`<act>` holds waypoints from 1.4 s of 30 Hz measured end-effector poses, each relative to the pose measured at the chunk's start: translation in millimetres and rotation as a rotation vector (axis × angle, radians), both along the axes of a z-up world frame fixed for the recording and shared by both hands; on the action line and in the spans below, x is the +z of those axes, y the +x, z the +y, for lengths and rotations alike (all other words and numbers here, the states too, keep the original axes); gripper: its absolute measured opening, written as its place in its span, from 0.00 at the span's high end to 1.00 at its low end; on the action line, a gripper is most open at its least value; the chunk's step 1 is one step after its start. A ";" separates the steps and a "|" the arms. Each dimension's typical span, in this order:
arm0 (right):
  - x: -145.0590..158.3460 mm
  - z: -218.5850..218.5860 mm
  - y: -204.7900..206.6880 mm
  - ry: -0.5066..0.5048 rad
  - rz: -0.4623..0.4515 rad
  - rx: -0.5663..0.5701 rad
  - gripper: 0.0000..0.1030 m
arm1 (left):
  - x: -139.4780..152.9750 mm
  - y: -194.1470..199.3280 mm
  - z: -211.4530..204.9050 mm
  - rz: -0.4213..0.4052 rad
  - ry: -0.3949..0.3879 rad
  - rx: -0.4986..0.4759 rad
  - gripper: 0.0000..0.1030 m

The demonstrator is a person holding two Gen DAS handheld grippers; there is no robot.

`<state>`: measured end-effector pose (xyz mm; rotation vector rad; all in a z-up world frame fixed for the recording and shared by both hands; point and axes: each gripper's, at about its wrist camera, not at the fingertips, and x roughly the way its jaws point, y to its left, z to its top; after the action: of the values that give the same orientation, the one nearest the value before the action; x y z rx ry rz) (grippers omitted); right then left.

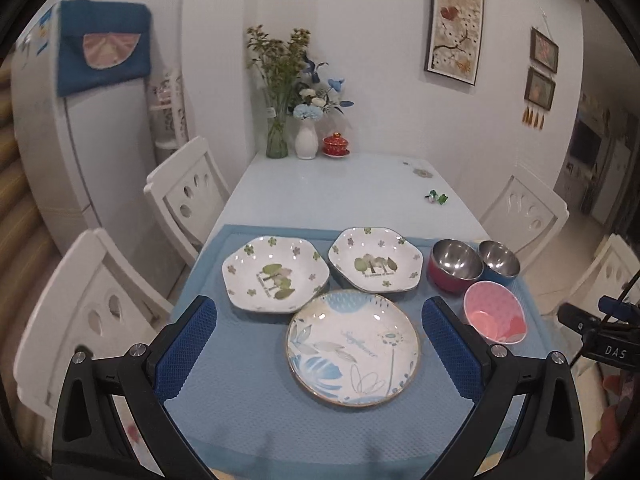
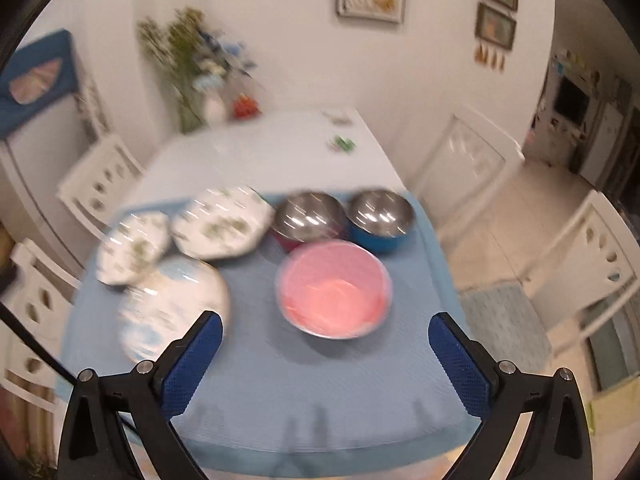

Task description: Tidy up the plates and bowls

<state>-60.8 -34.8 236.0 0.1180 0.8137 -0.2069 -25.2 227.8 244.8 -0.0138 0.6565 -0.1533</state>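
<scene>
On a blue mat (image 1: 248, 400) lie a round blue-leaf plate (image 1: 353, 346), two hexagonal green-print plates (image 1: 276, 274) (image 1: 376, 260), a red steel bowl (image 1: 456, 266), a blue steel bowl (image 1: 499, 262) and a pink bowl (image 1: 494, 312). My left gripper (image 1: 320, 344) is open, held above the mat with the round plate between its fingers. My right gripper (image 2: 325, 356) is open and empty, just short of the pink bowl (image 2: 334, 288). The right wrist view is blurred; it shows the round plate (image 2: 172, 304), both steel bowls (image 2: 310, 214) (image 2: 382, 216) and both hexagonal plates (image 2: 224, 222) (image 2: 134, 246).
The light blue table (image 1: 332, 188) carries two flower vases (image 1: 306, 138), a red lidded cup (image 1: 336, 145) and a small green item (image 1: 438, 199) at the far end. White chairs (image 1: 188, 192) (image 1: 524, 208) stand on both sides. A fridge (image 1: 60, 128) is at left.
</scene>
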 end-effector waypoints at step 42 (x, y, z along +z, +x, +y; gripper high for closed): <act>-60.0 97.0 29.9 -0.041 0.101 0.042 0.00 | -84.8 37.9 32.8 0.237 -0.038 -0.015 0.01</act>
<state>-30.9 62.2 176.0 0.0518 0.9114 -0.1908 12.7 260.6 160.0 -0.0648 0.8898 -0.1799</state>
